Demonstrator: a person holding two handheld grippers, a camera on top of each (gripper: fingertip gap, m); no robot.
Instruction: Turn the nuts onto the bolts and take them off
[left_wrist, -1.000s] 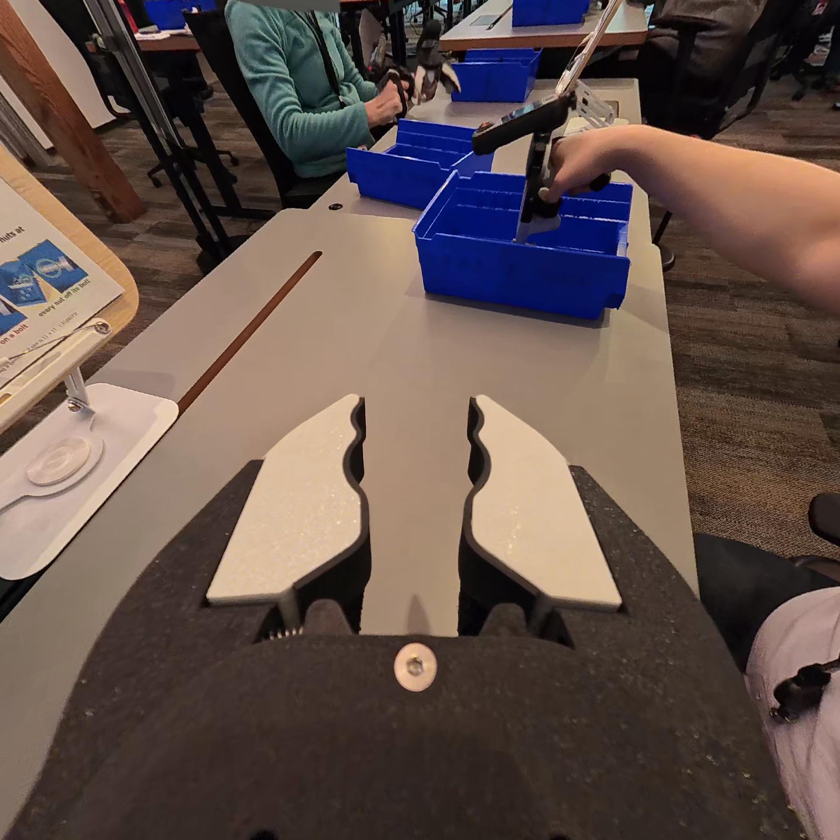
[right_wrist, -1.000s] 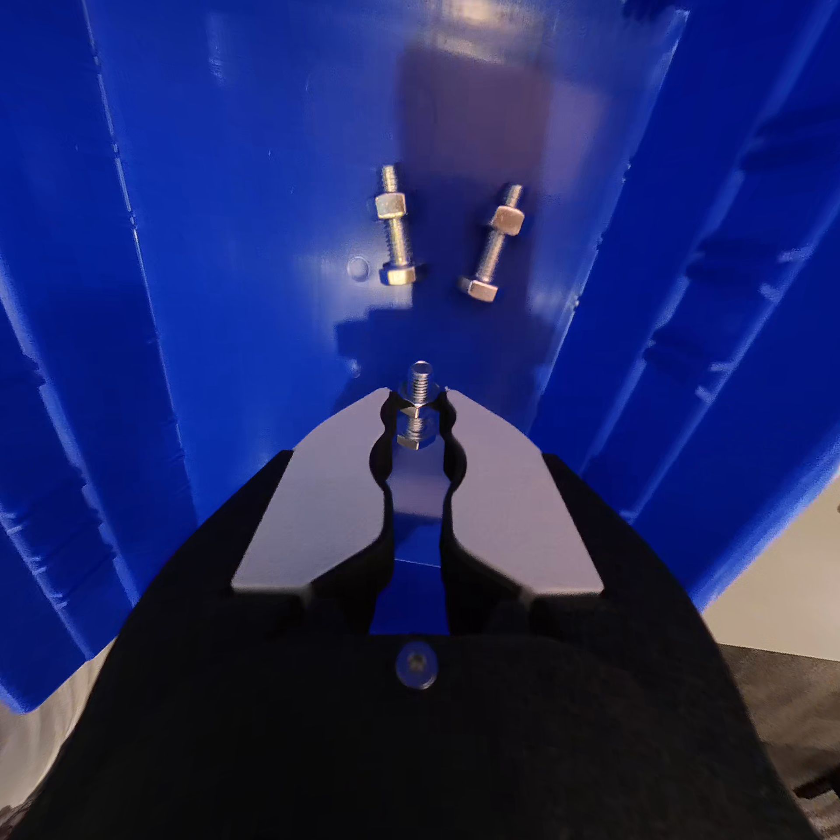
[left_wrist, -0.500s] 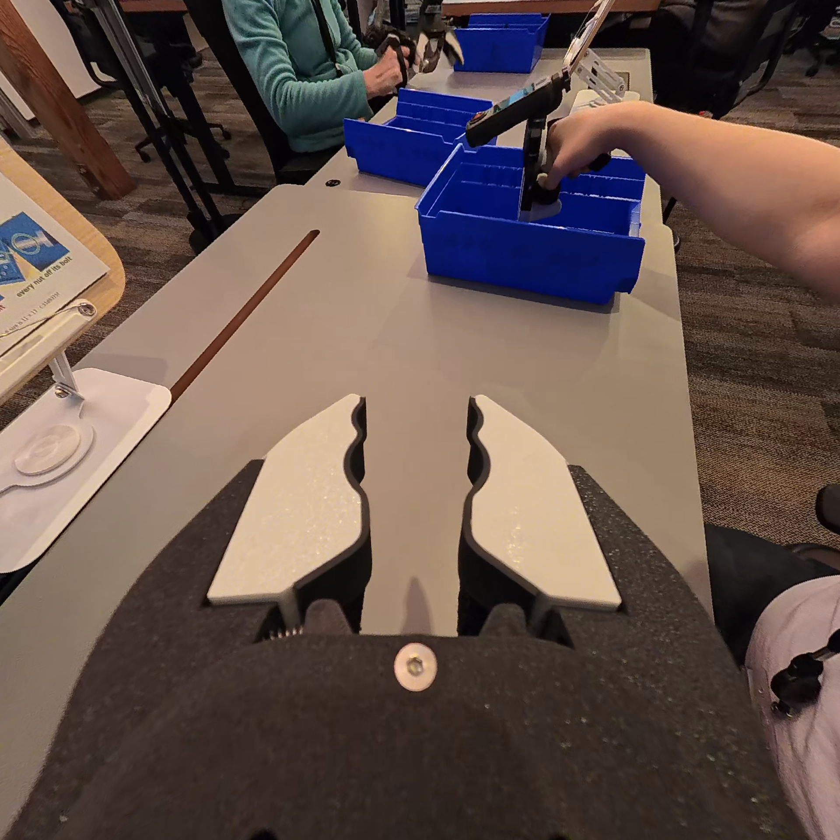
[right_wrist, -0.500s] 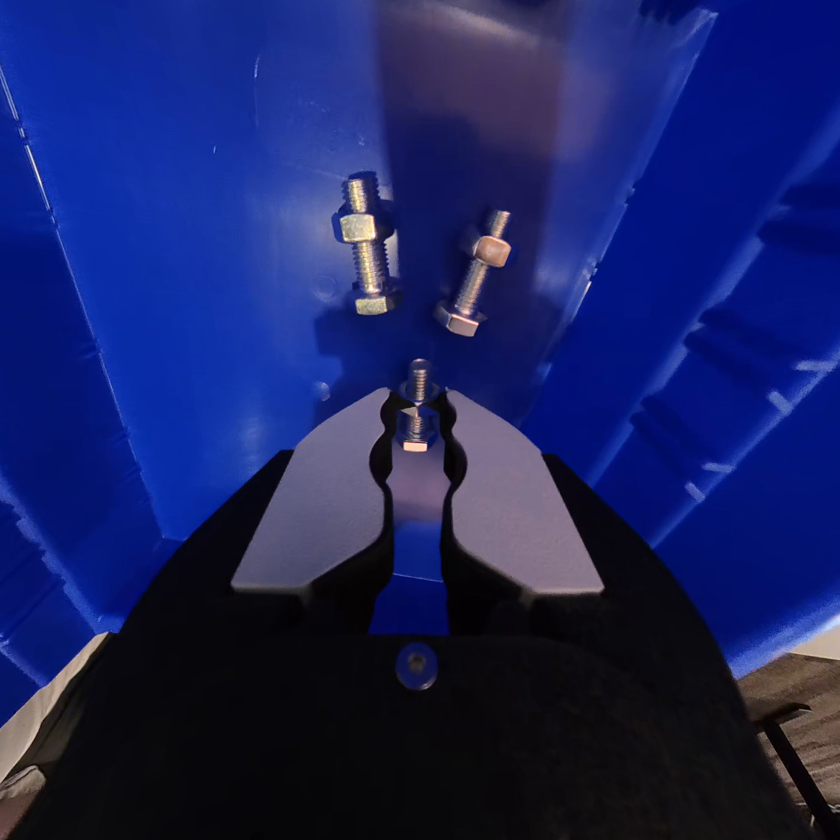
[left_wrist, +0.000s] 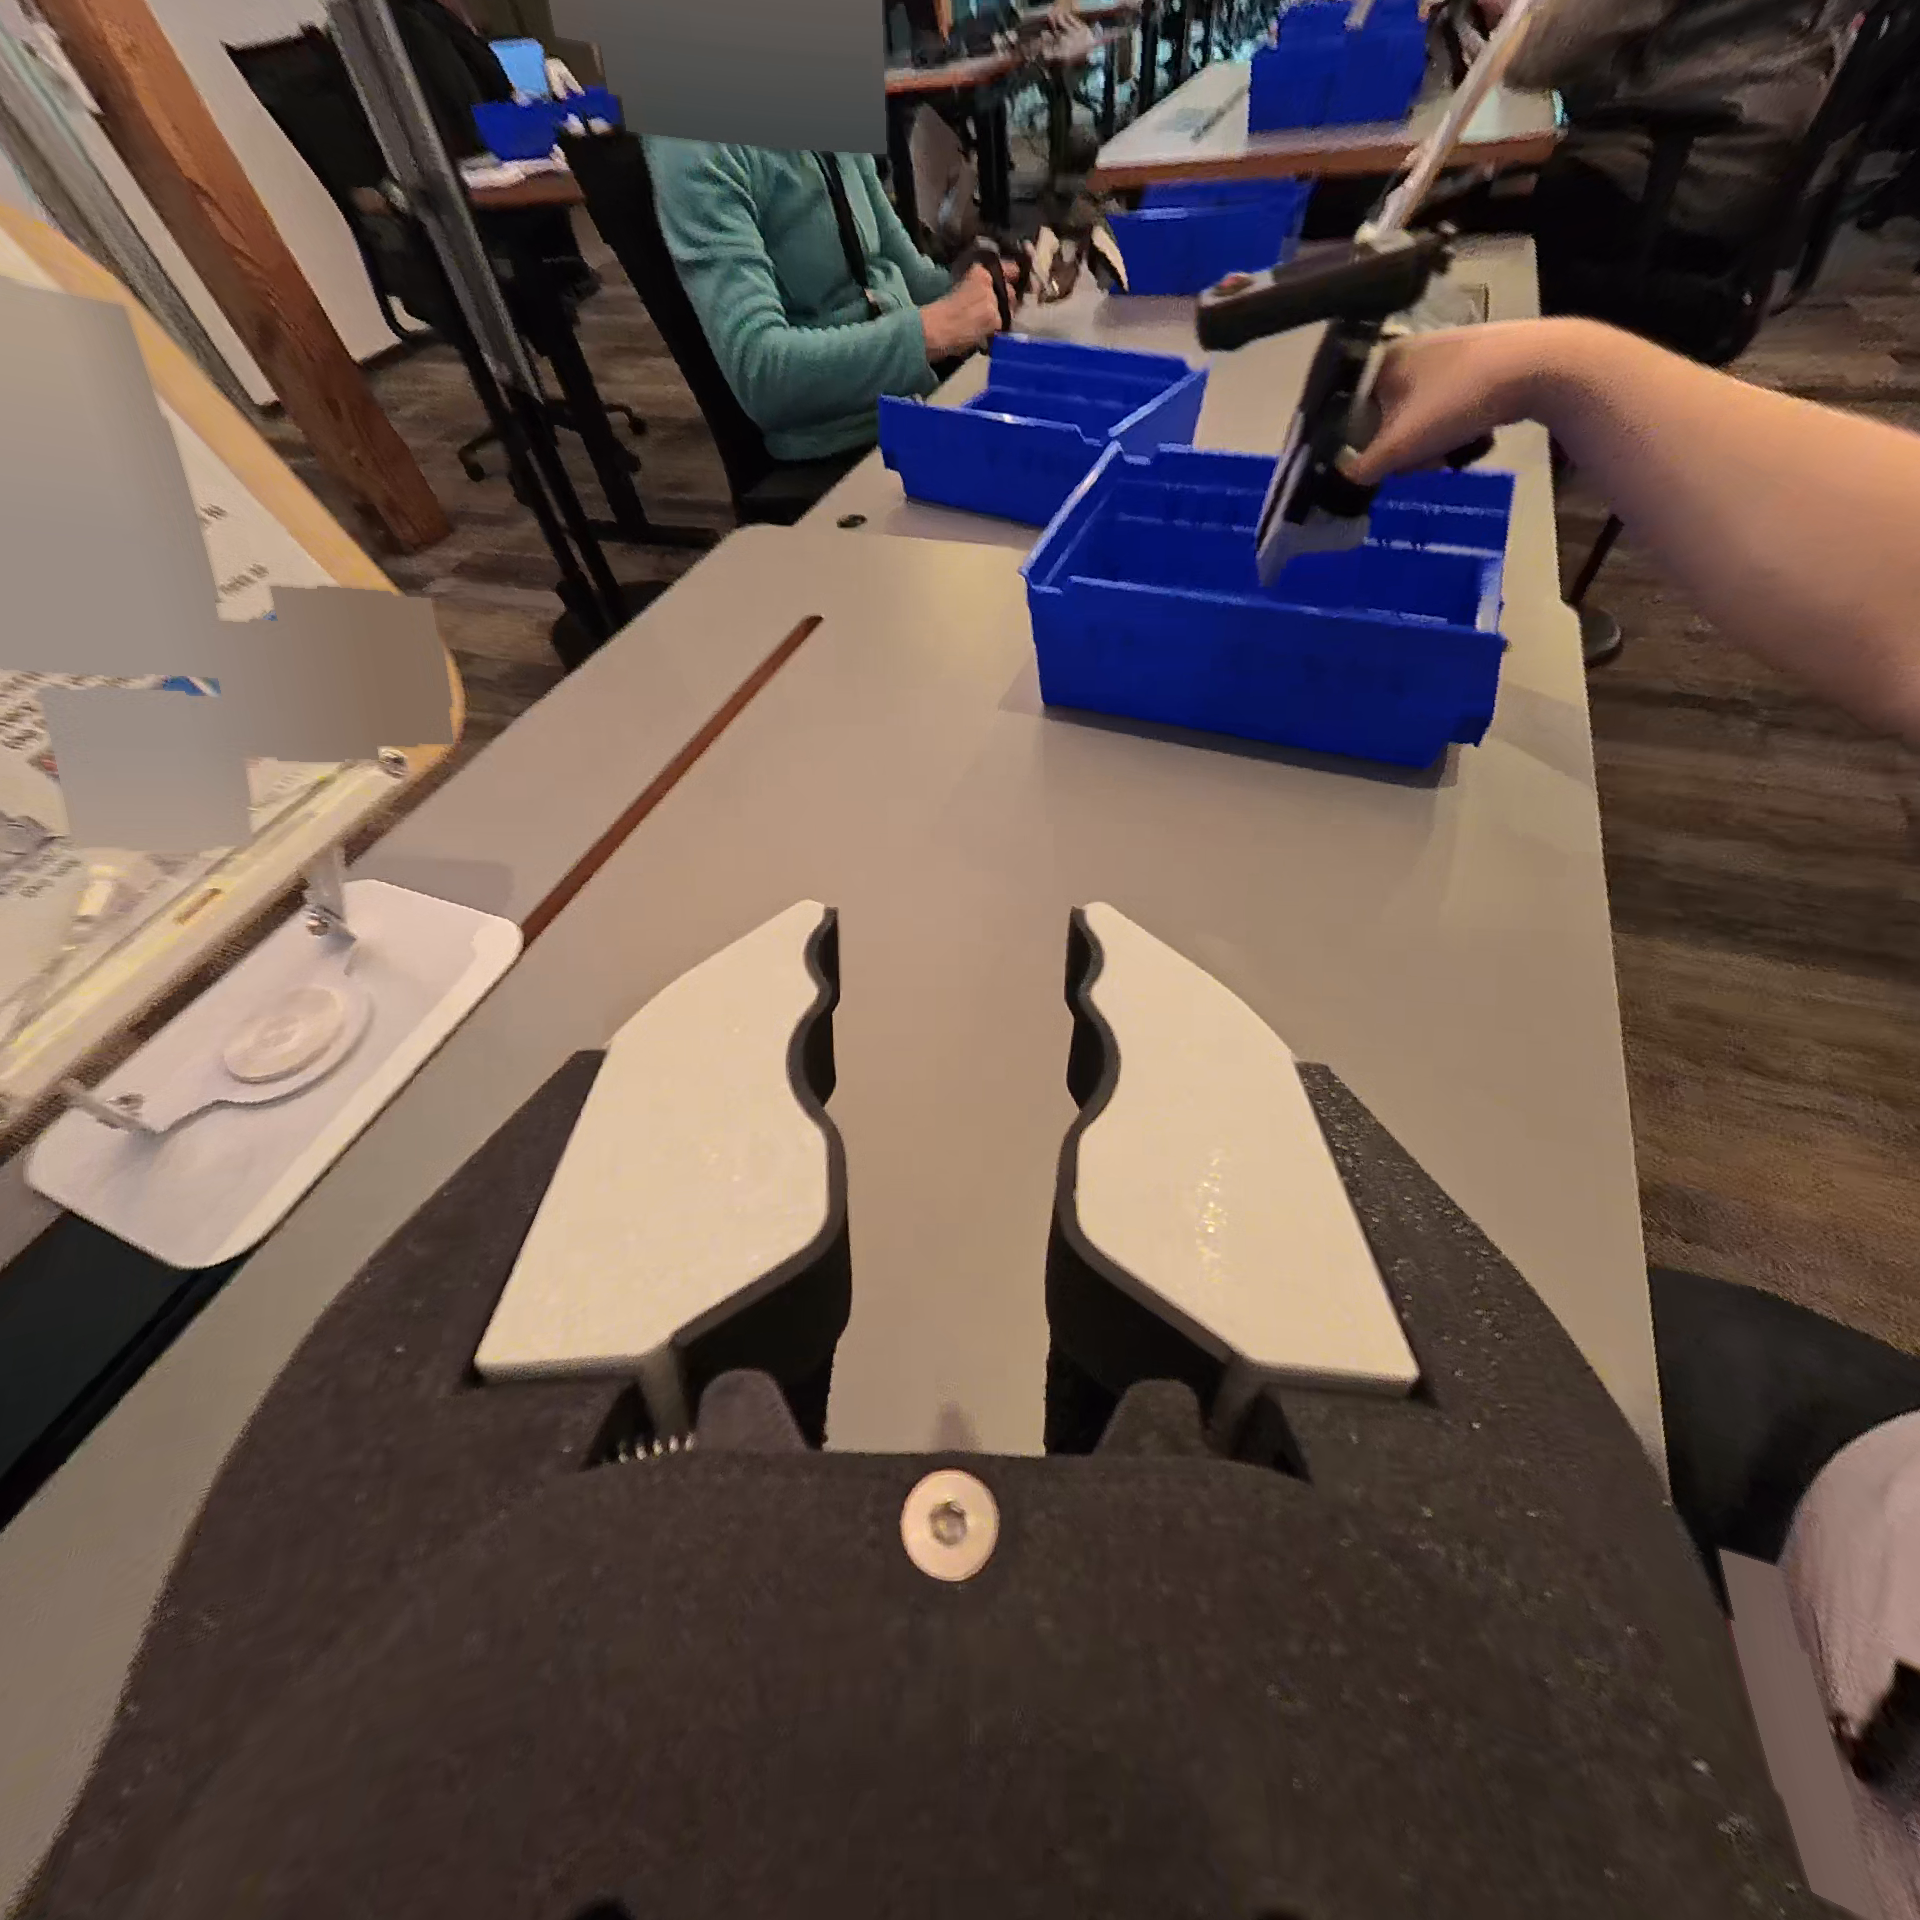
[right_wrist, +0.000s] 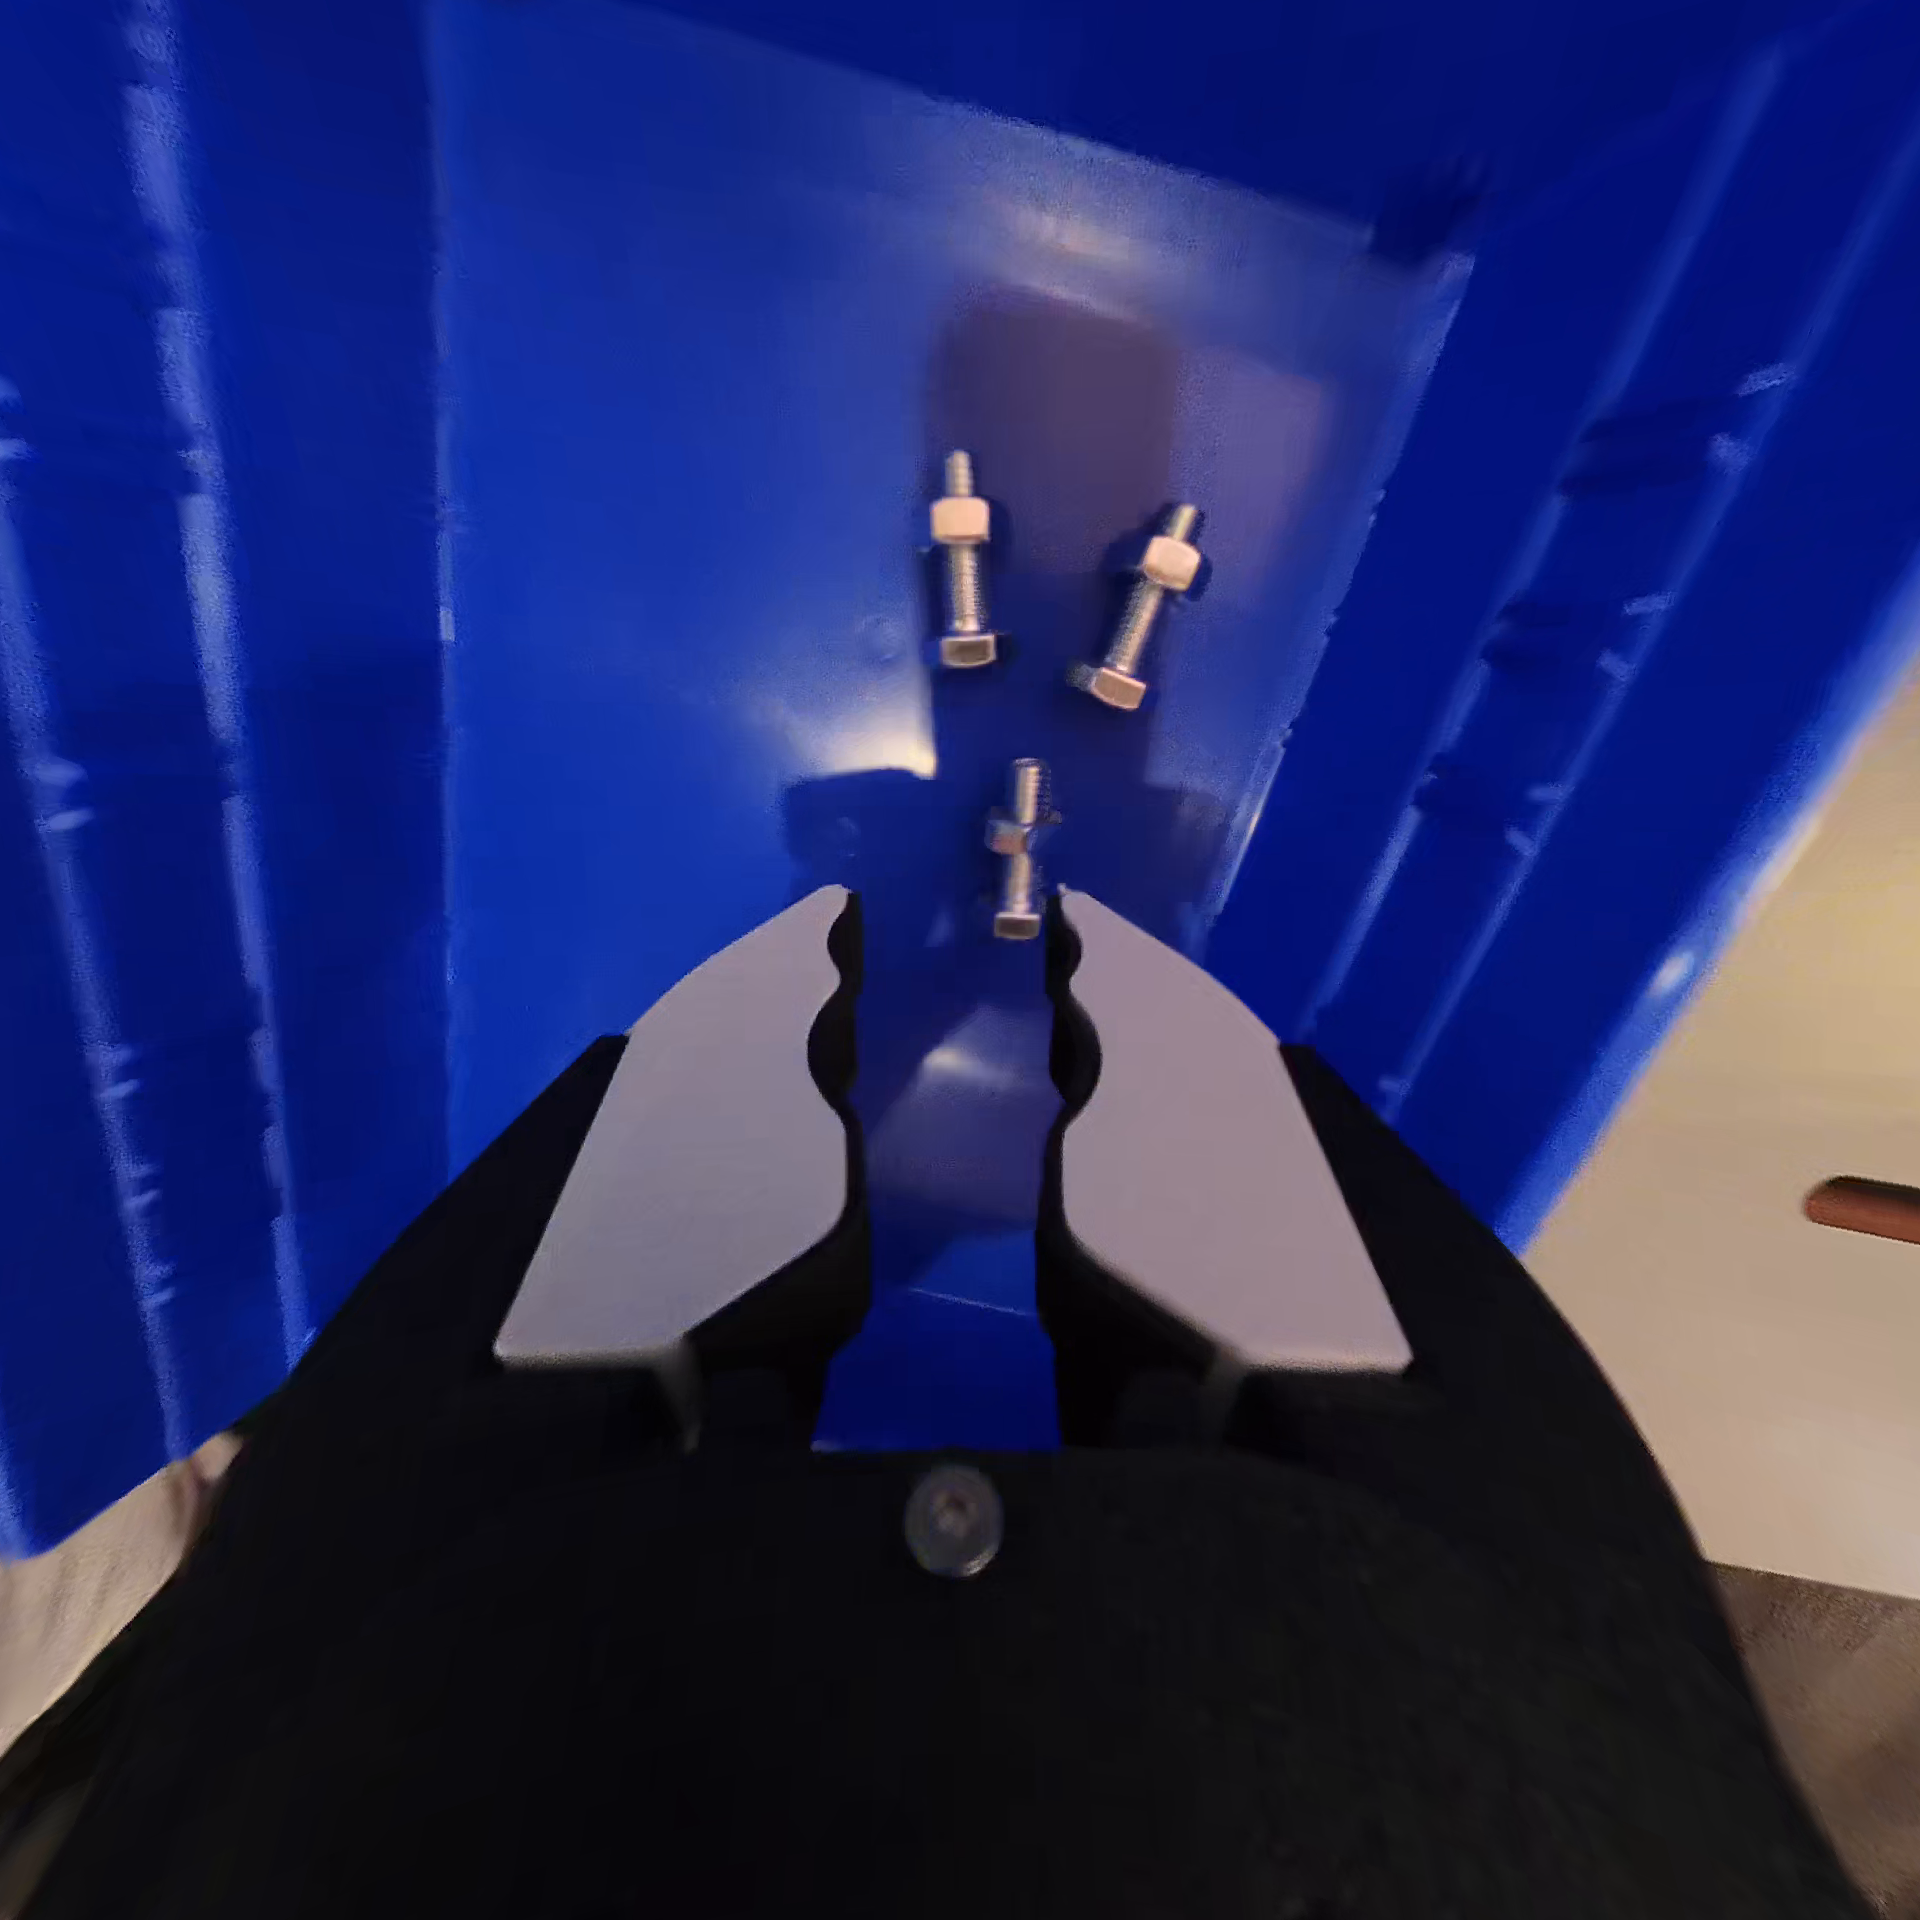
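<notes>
Three steel bolts, each with a nut on its thread, lie on the floor of a blue bin (right_wrist: 623, 520). The nearest bolt (right_wrist: 1018, 852) lies just past the tips of my right gripper (right_wrist: 954, 904), which is open and empty above it. Two more bolts lie farther in, one on the left (right_wrist: 964, 566) and one on the right (right_wrist: 1138, 613). My left gripper (left_wrist: 951, 925) is open and empty over the grey table (left_wrist: 935, 790). In the left wrist view the right gripper (left_wrist: 1304, 520) reaches into the same blue bin (left_wrist: 1257, 649).
A second blue bin (left_wrist: 1029, 436) stands behind the first. A white stand base (left_wrist: 281, 1070) with a tilted instruction board sits at the table's left edge. A person in a teal top (left_wrist: 790, 301) sits at the far left of the table. The table's right edge drops to the floor. There is about 55 cm between the tips of the two grippers.
My right gripper has opened and let go of the bolt with its nut, which now lies on the bin floor. The gripper has pulled back a little. The left gripper stays open.
</notes>
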